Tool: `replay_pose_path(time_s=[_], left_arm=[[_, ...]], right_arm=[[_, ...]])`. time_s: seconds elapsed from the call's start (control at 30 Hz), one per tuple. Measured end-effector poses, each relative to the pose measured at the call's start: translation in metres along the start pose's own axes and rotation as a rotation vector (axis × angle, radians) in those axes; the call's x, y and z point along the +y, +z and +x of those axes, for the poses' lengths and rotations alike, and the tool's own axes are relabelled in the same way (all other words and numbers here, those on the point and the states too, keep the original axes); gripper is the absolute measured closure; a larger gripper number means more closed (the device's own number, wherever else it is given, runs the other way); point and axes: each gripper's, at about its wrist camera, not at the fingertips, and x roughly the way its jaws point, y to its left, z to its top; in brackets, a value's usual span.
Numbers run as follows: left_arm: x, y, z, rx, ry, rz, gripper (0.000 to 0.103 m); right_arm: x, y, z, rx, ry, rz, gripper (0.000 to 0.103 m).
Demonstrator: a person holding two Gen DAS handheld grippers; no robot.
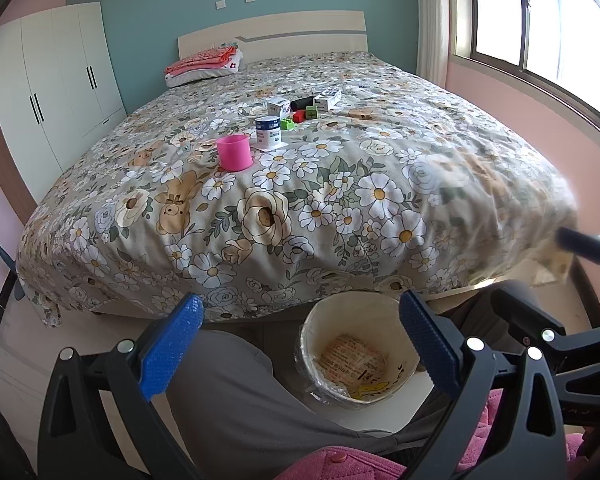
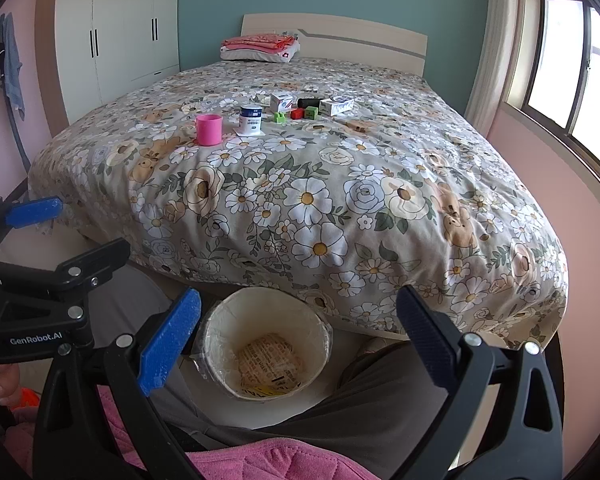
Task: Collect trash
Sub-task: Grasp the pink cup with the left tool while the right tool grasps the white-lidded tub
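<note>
Start of collection, nothing picked. Left gripper (image 1: 300,344) and right gripper (image 2: 298,340) both spread, empty, low over the bin (image 2: 224,316). Boxes (image 2: 336,106) and can (image 2: 251,120) on the bed (image 2: 380,200) at 12 o'clock, well apart. Next: likely a long reach forward.

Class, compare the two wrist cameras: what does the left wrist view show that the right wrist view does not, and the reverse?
Only the left wrist view shows the right gripper at its right edge. Only the right wrist view shows blue clothes hanging on the left wall and the left gripper. Both share the flowered bed, pink cup, blue-and-white can, small boxes, white wardrobe and the bin on the floor.
</note>
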Motion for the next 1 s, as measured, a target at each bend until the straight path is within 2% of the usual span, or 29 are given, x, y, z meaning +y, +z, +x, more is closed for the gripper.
replay_pose_path(time_s=[0.23, 0.43, 0.7, 1.0], left_arm=[[0.008, 0.010, 0.017, 0.020, 0.003, -0.026, 0.003], [0.025, 0.039, 0.039, 0.042, 0.005, -0.066, 0.003], [0.044, 0.082, 0.087, 0.065, -0.010, -0.121, 0.003], [0.071, 0.132, 0.154, 0.062, 0.019, -0.221, 0.003]], right_arm=[[0.005, 0.013, 0.014, 0.011, 0.013, -0.022, 0.007], [-0.005, 0.039, 0.037, 0.043, 0.029, -0.007, 0.007], [-0.023, 0.089, 0.078, 0.077, 0.072, 0.032, 0.007], [-0.028, 0.157, 0.127, -0.007, 0.129, -0.028, 0.007]])
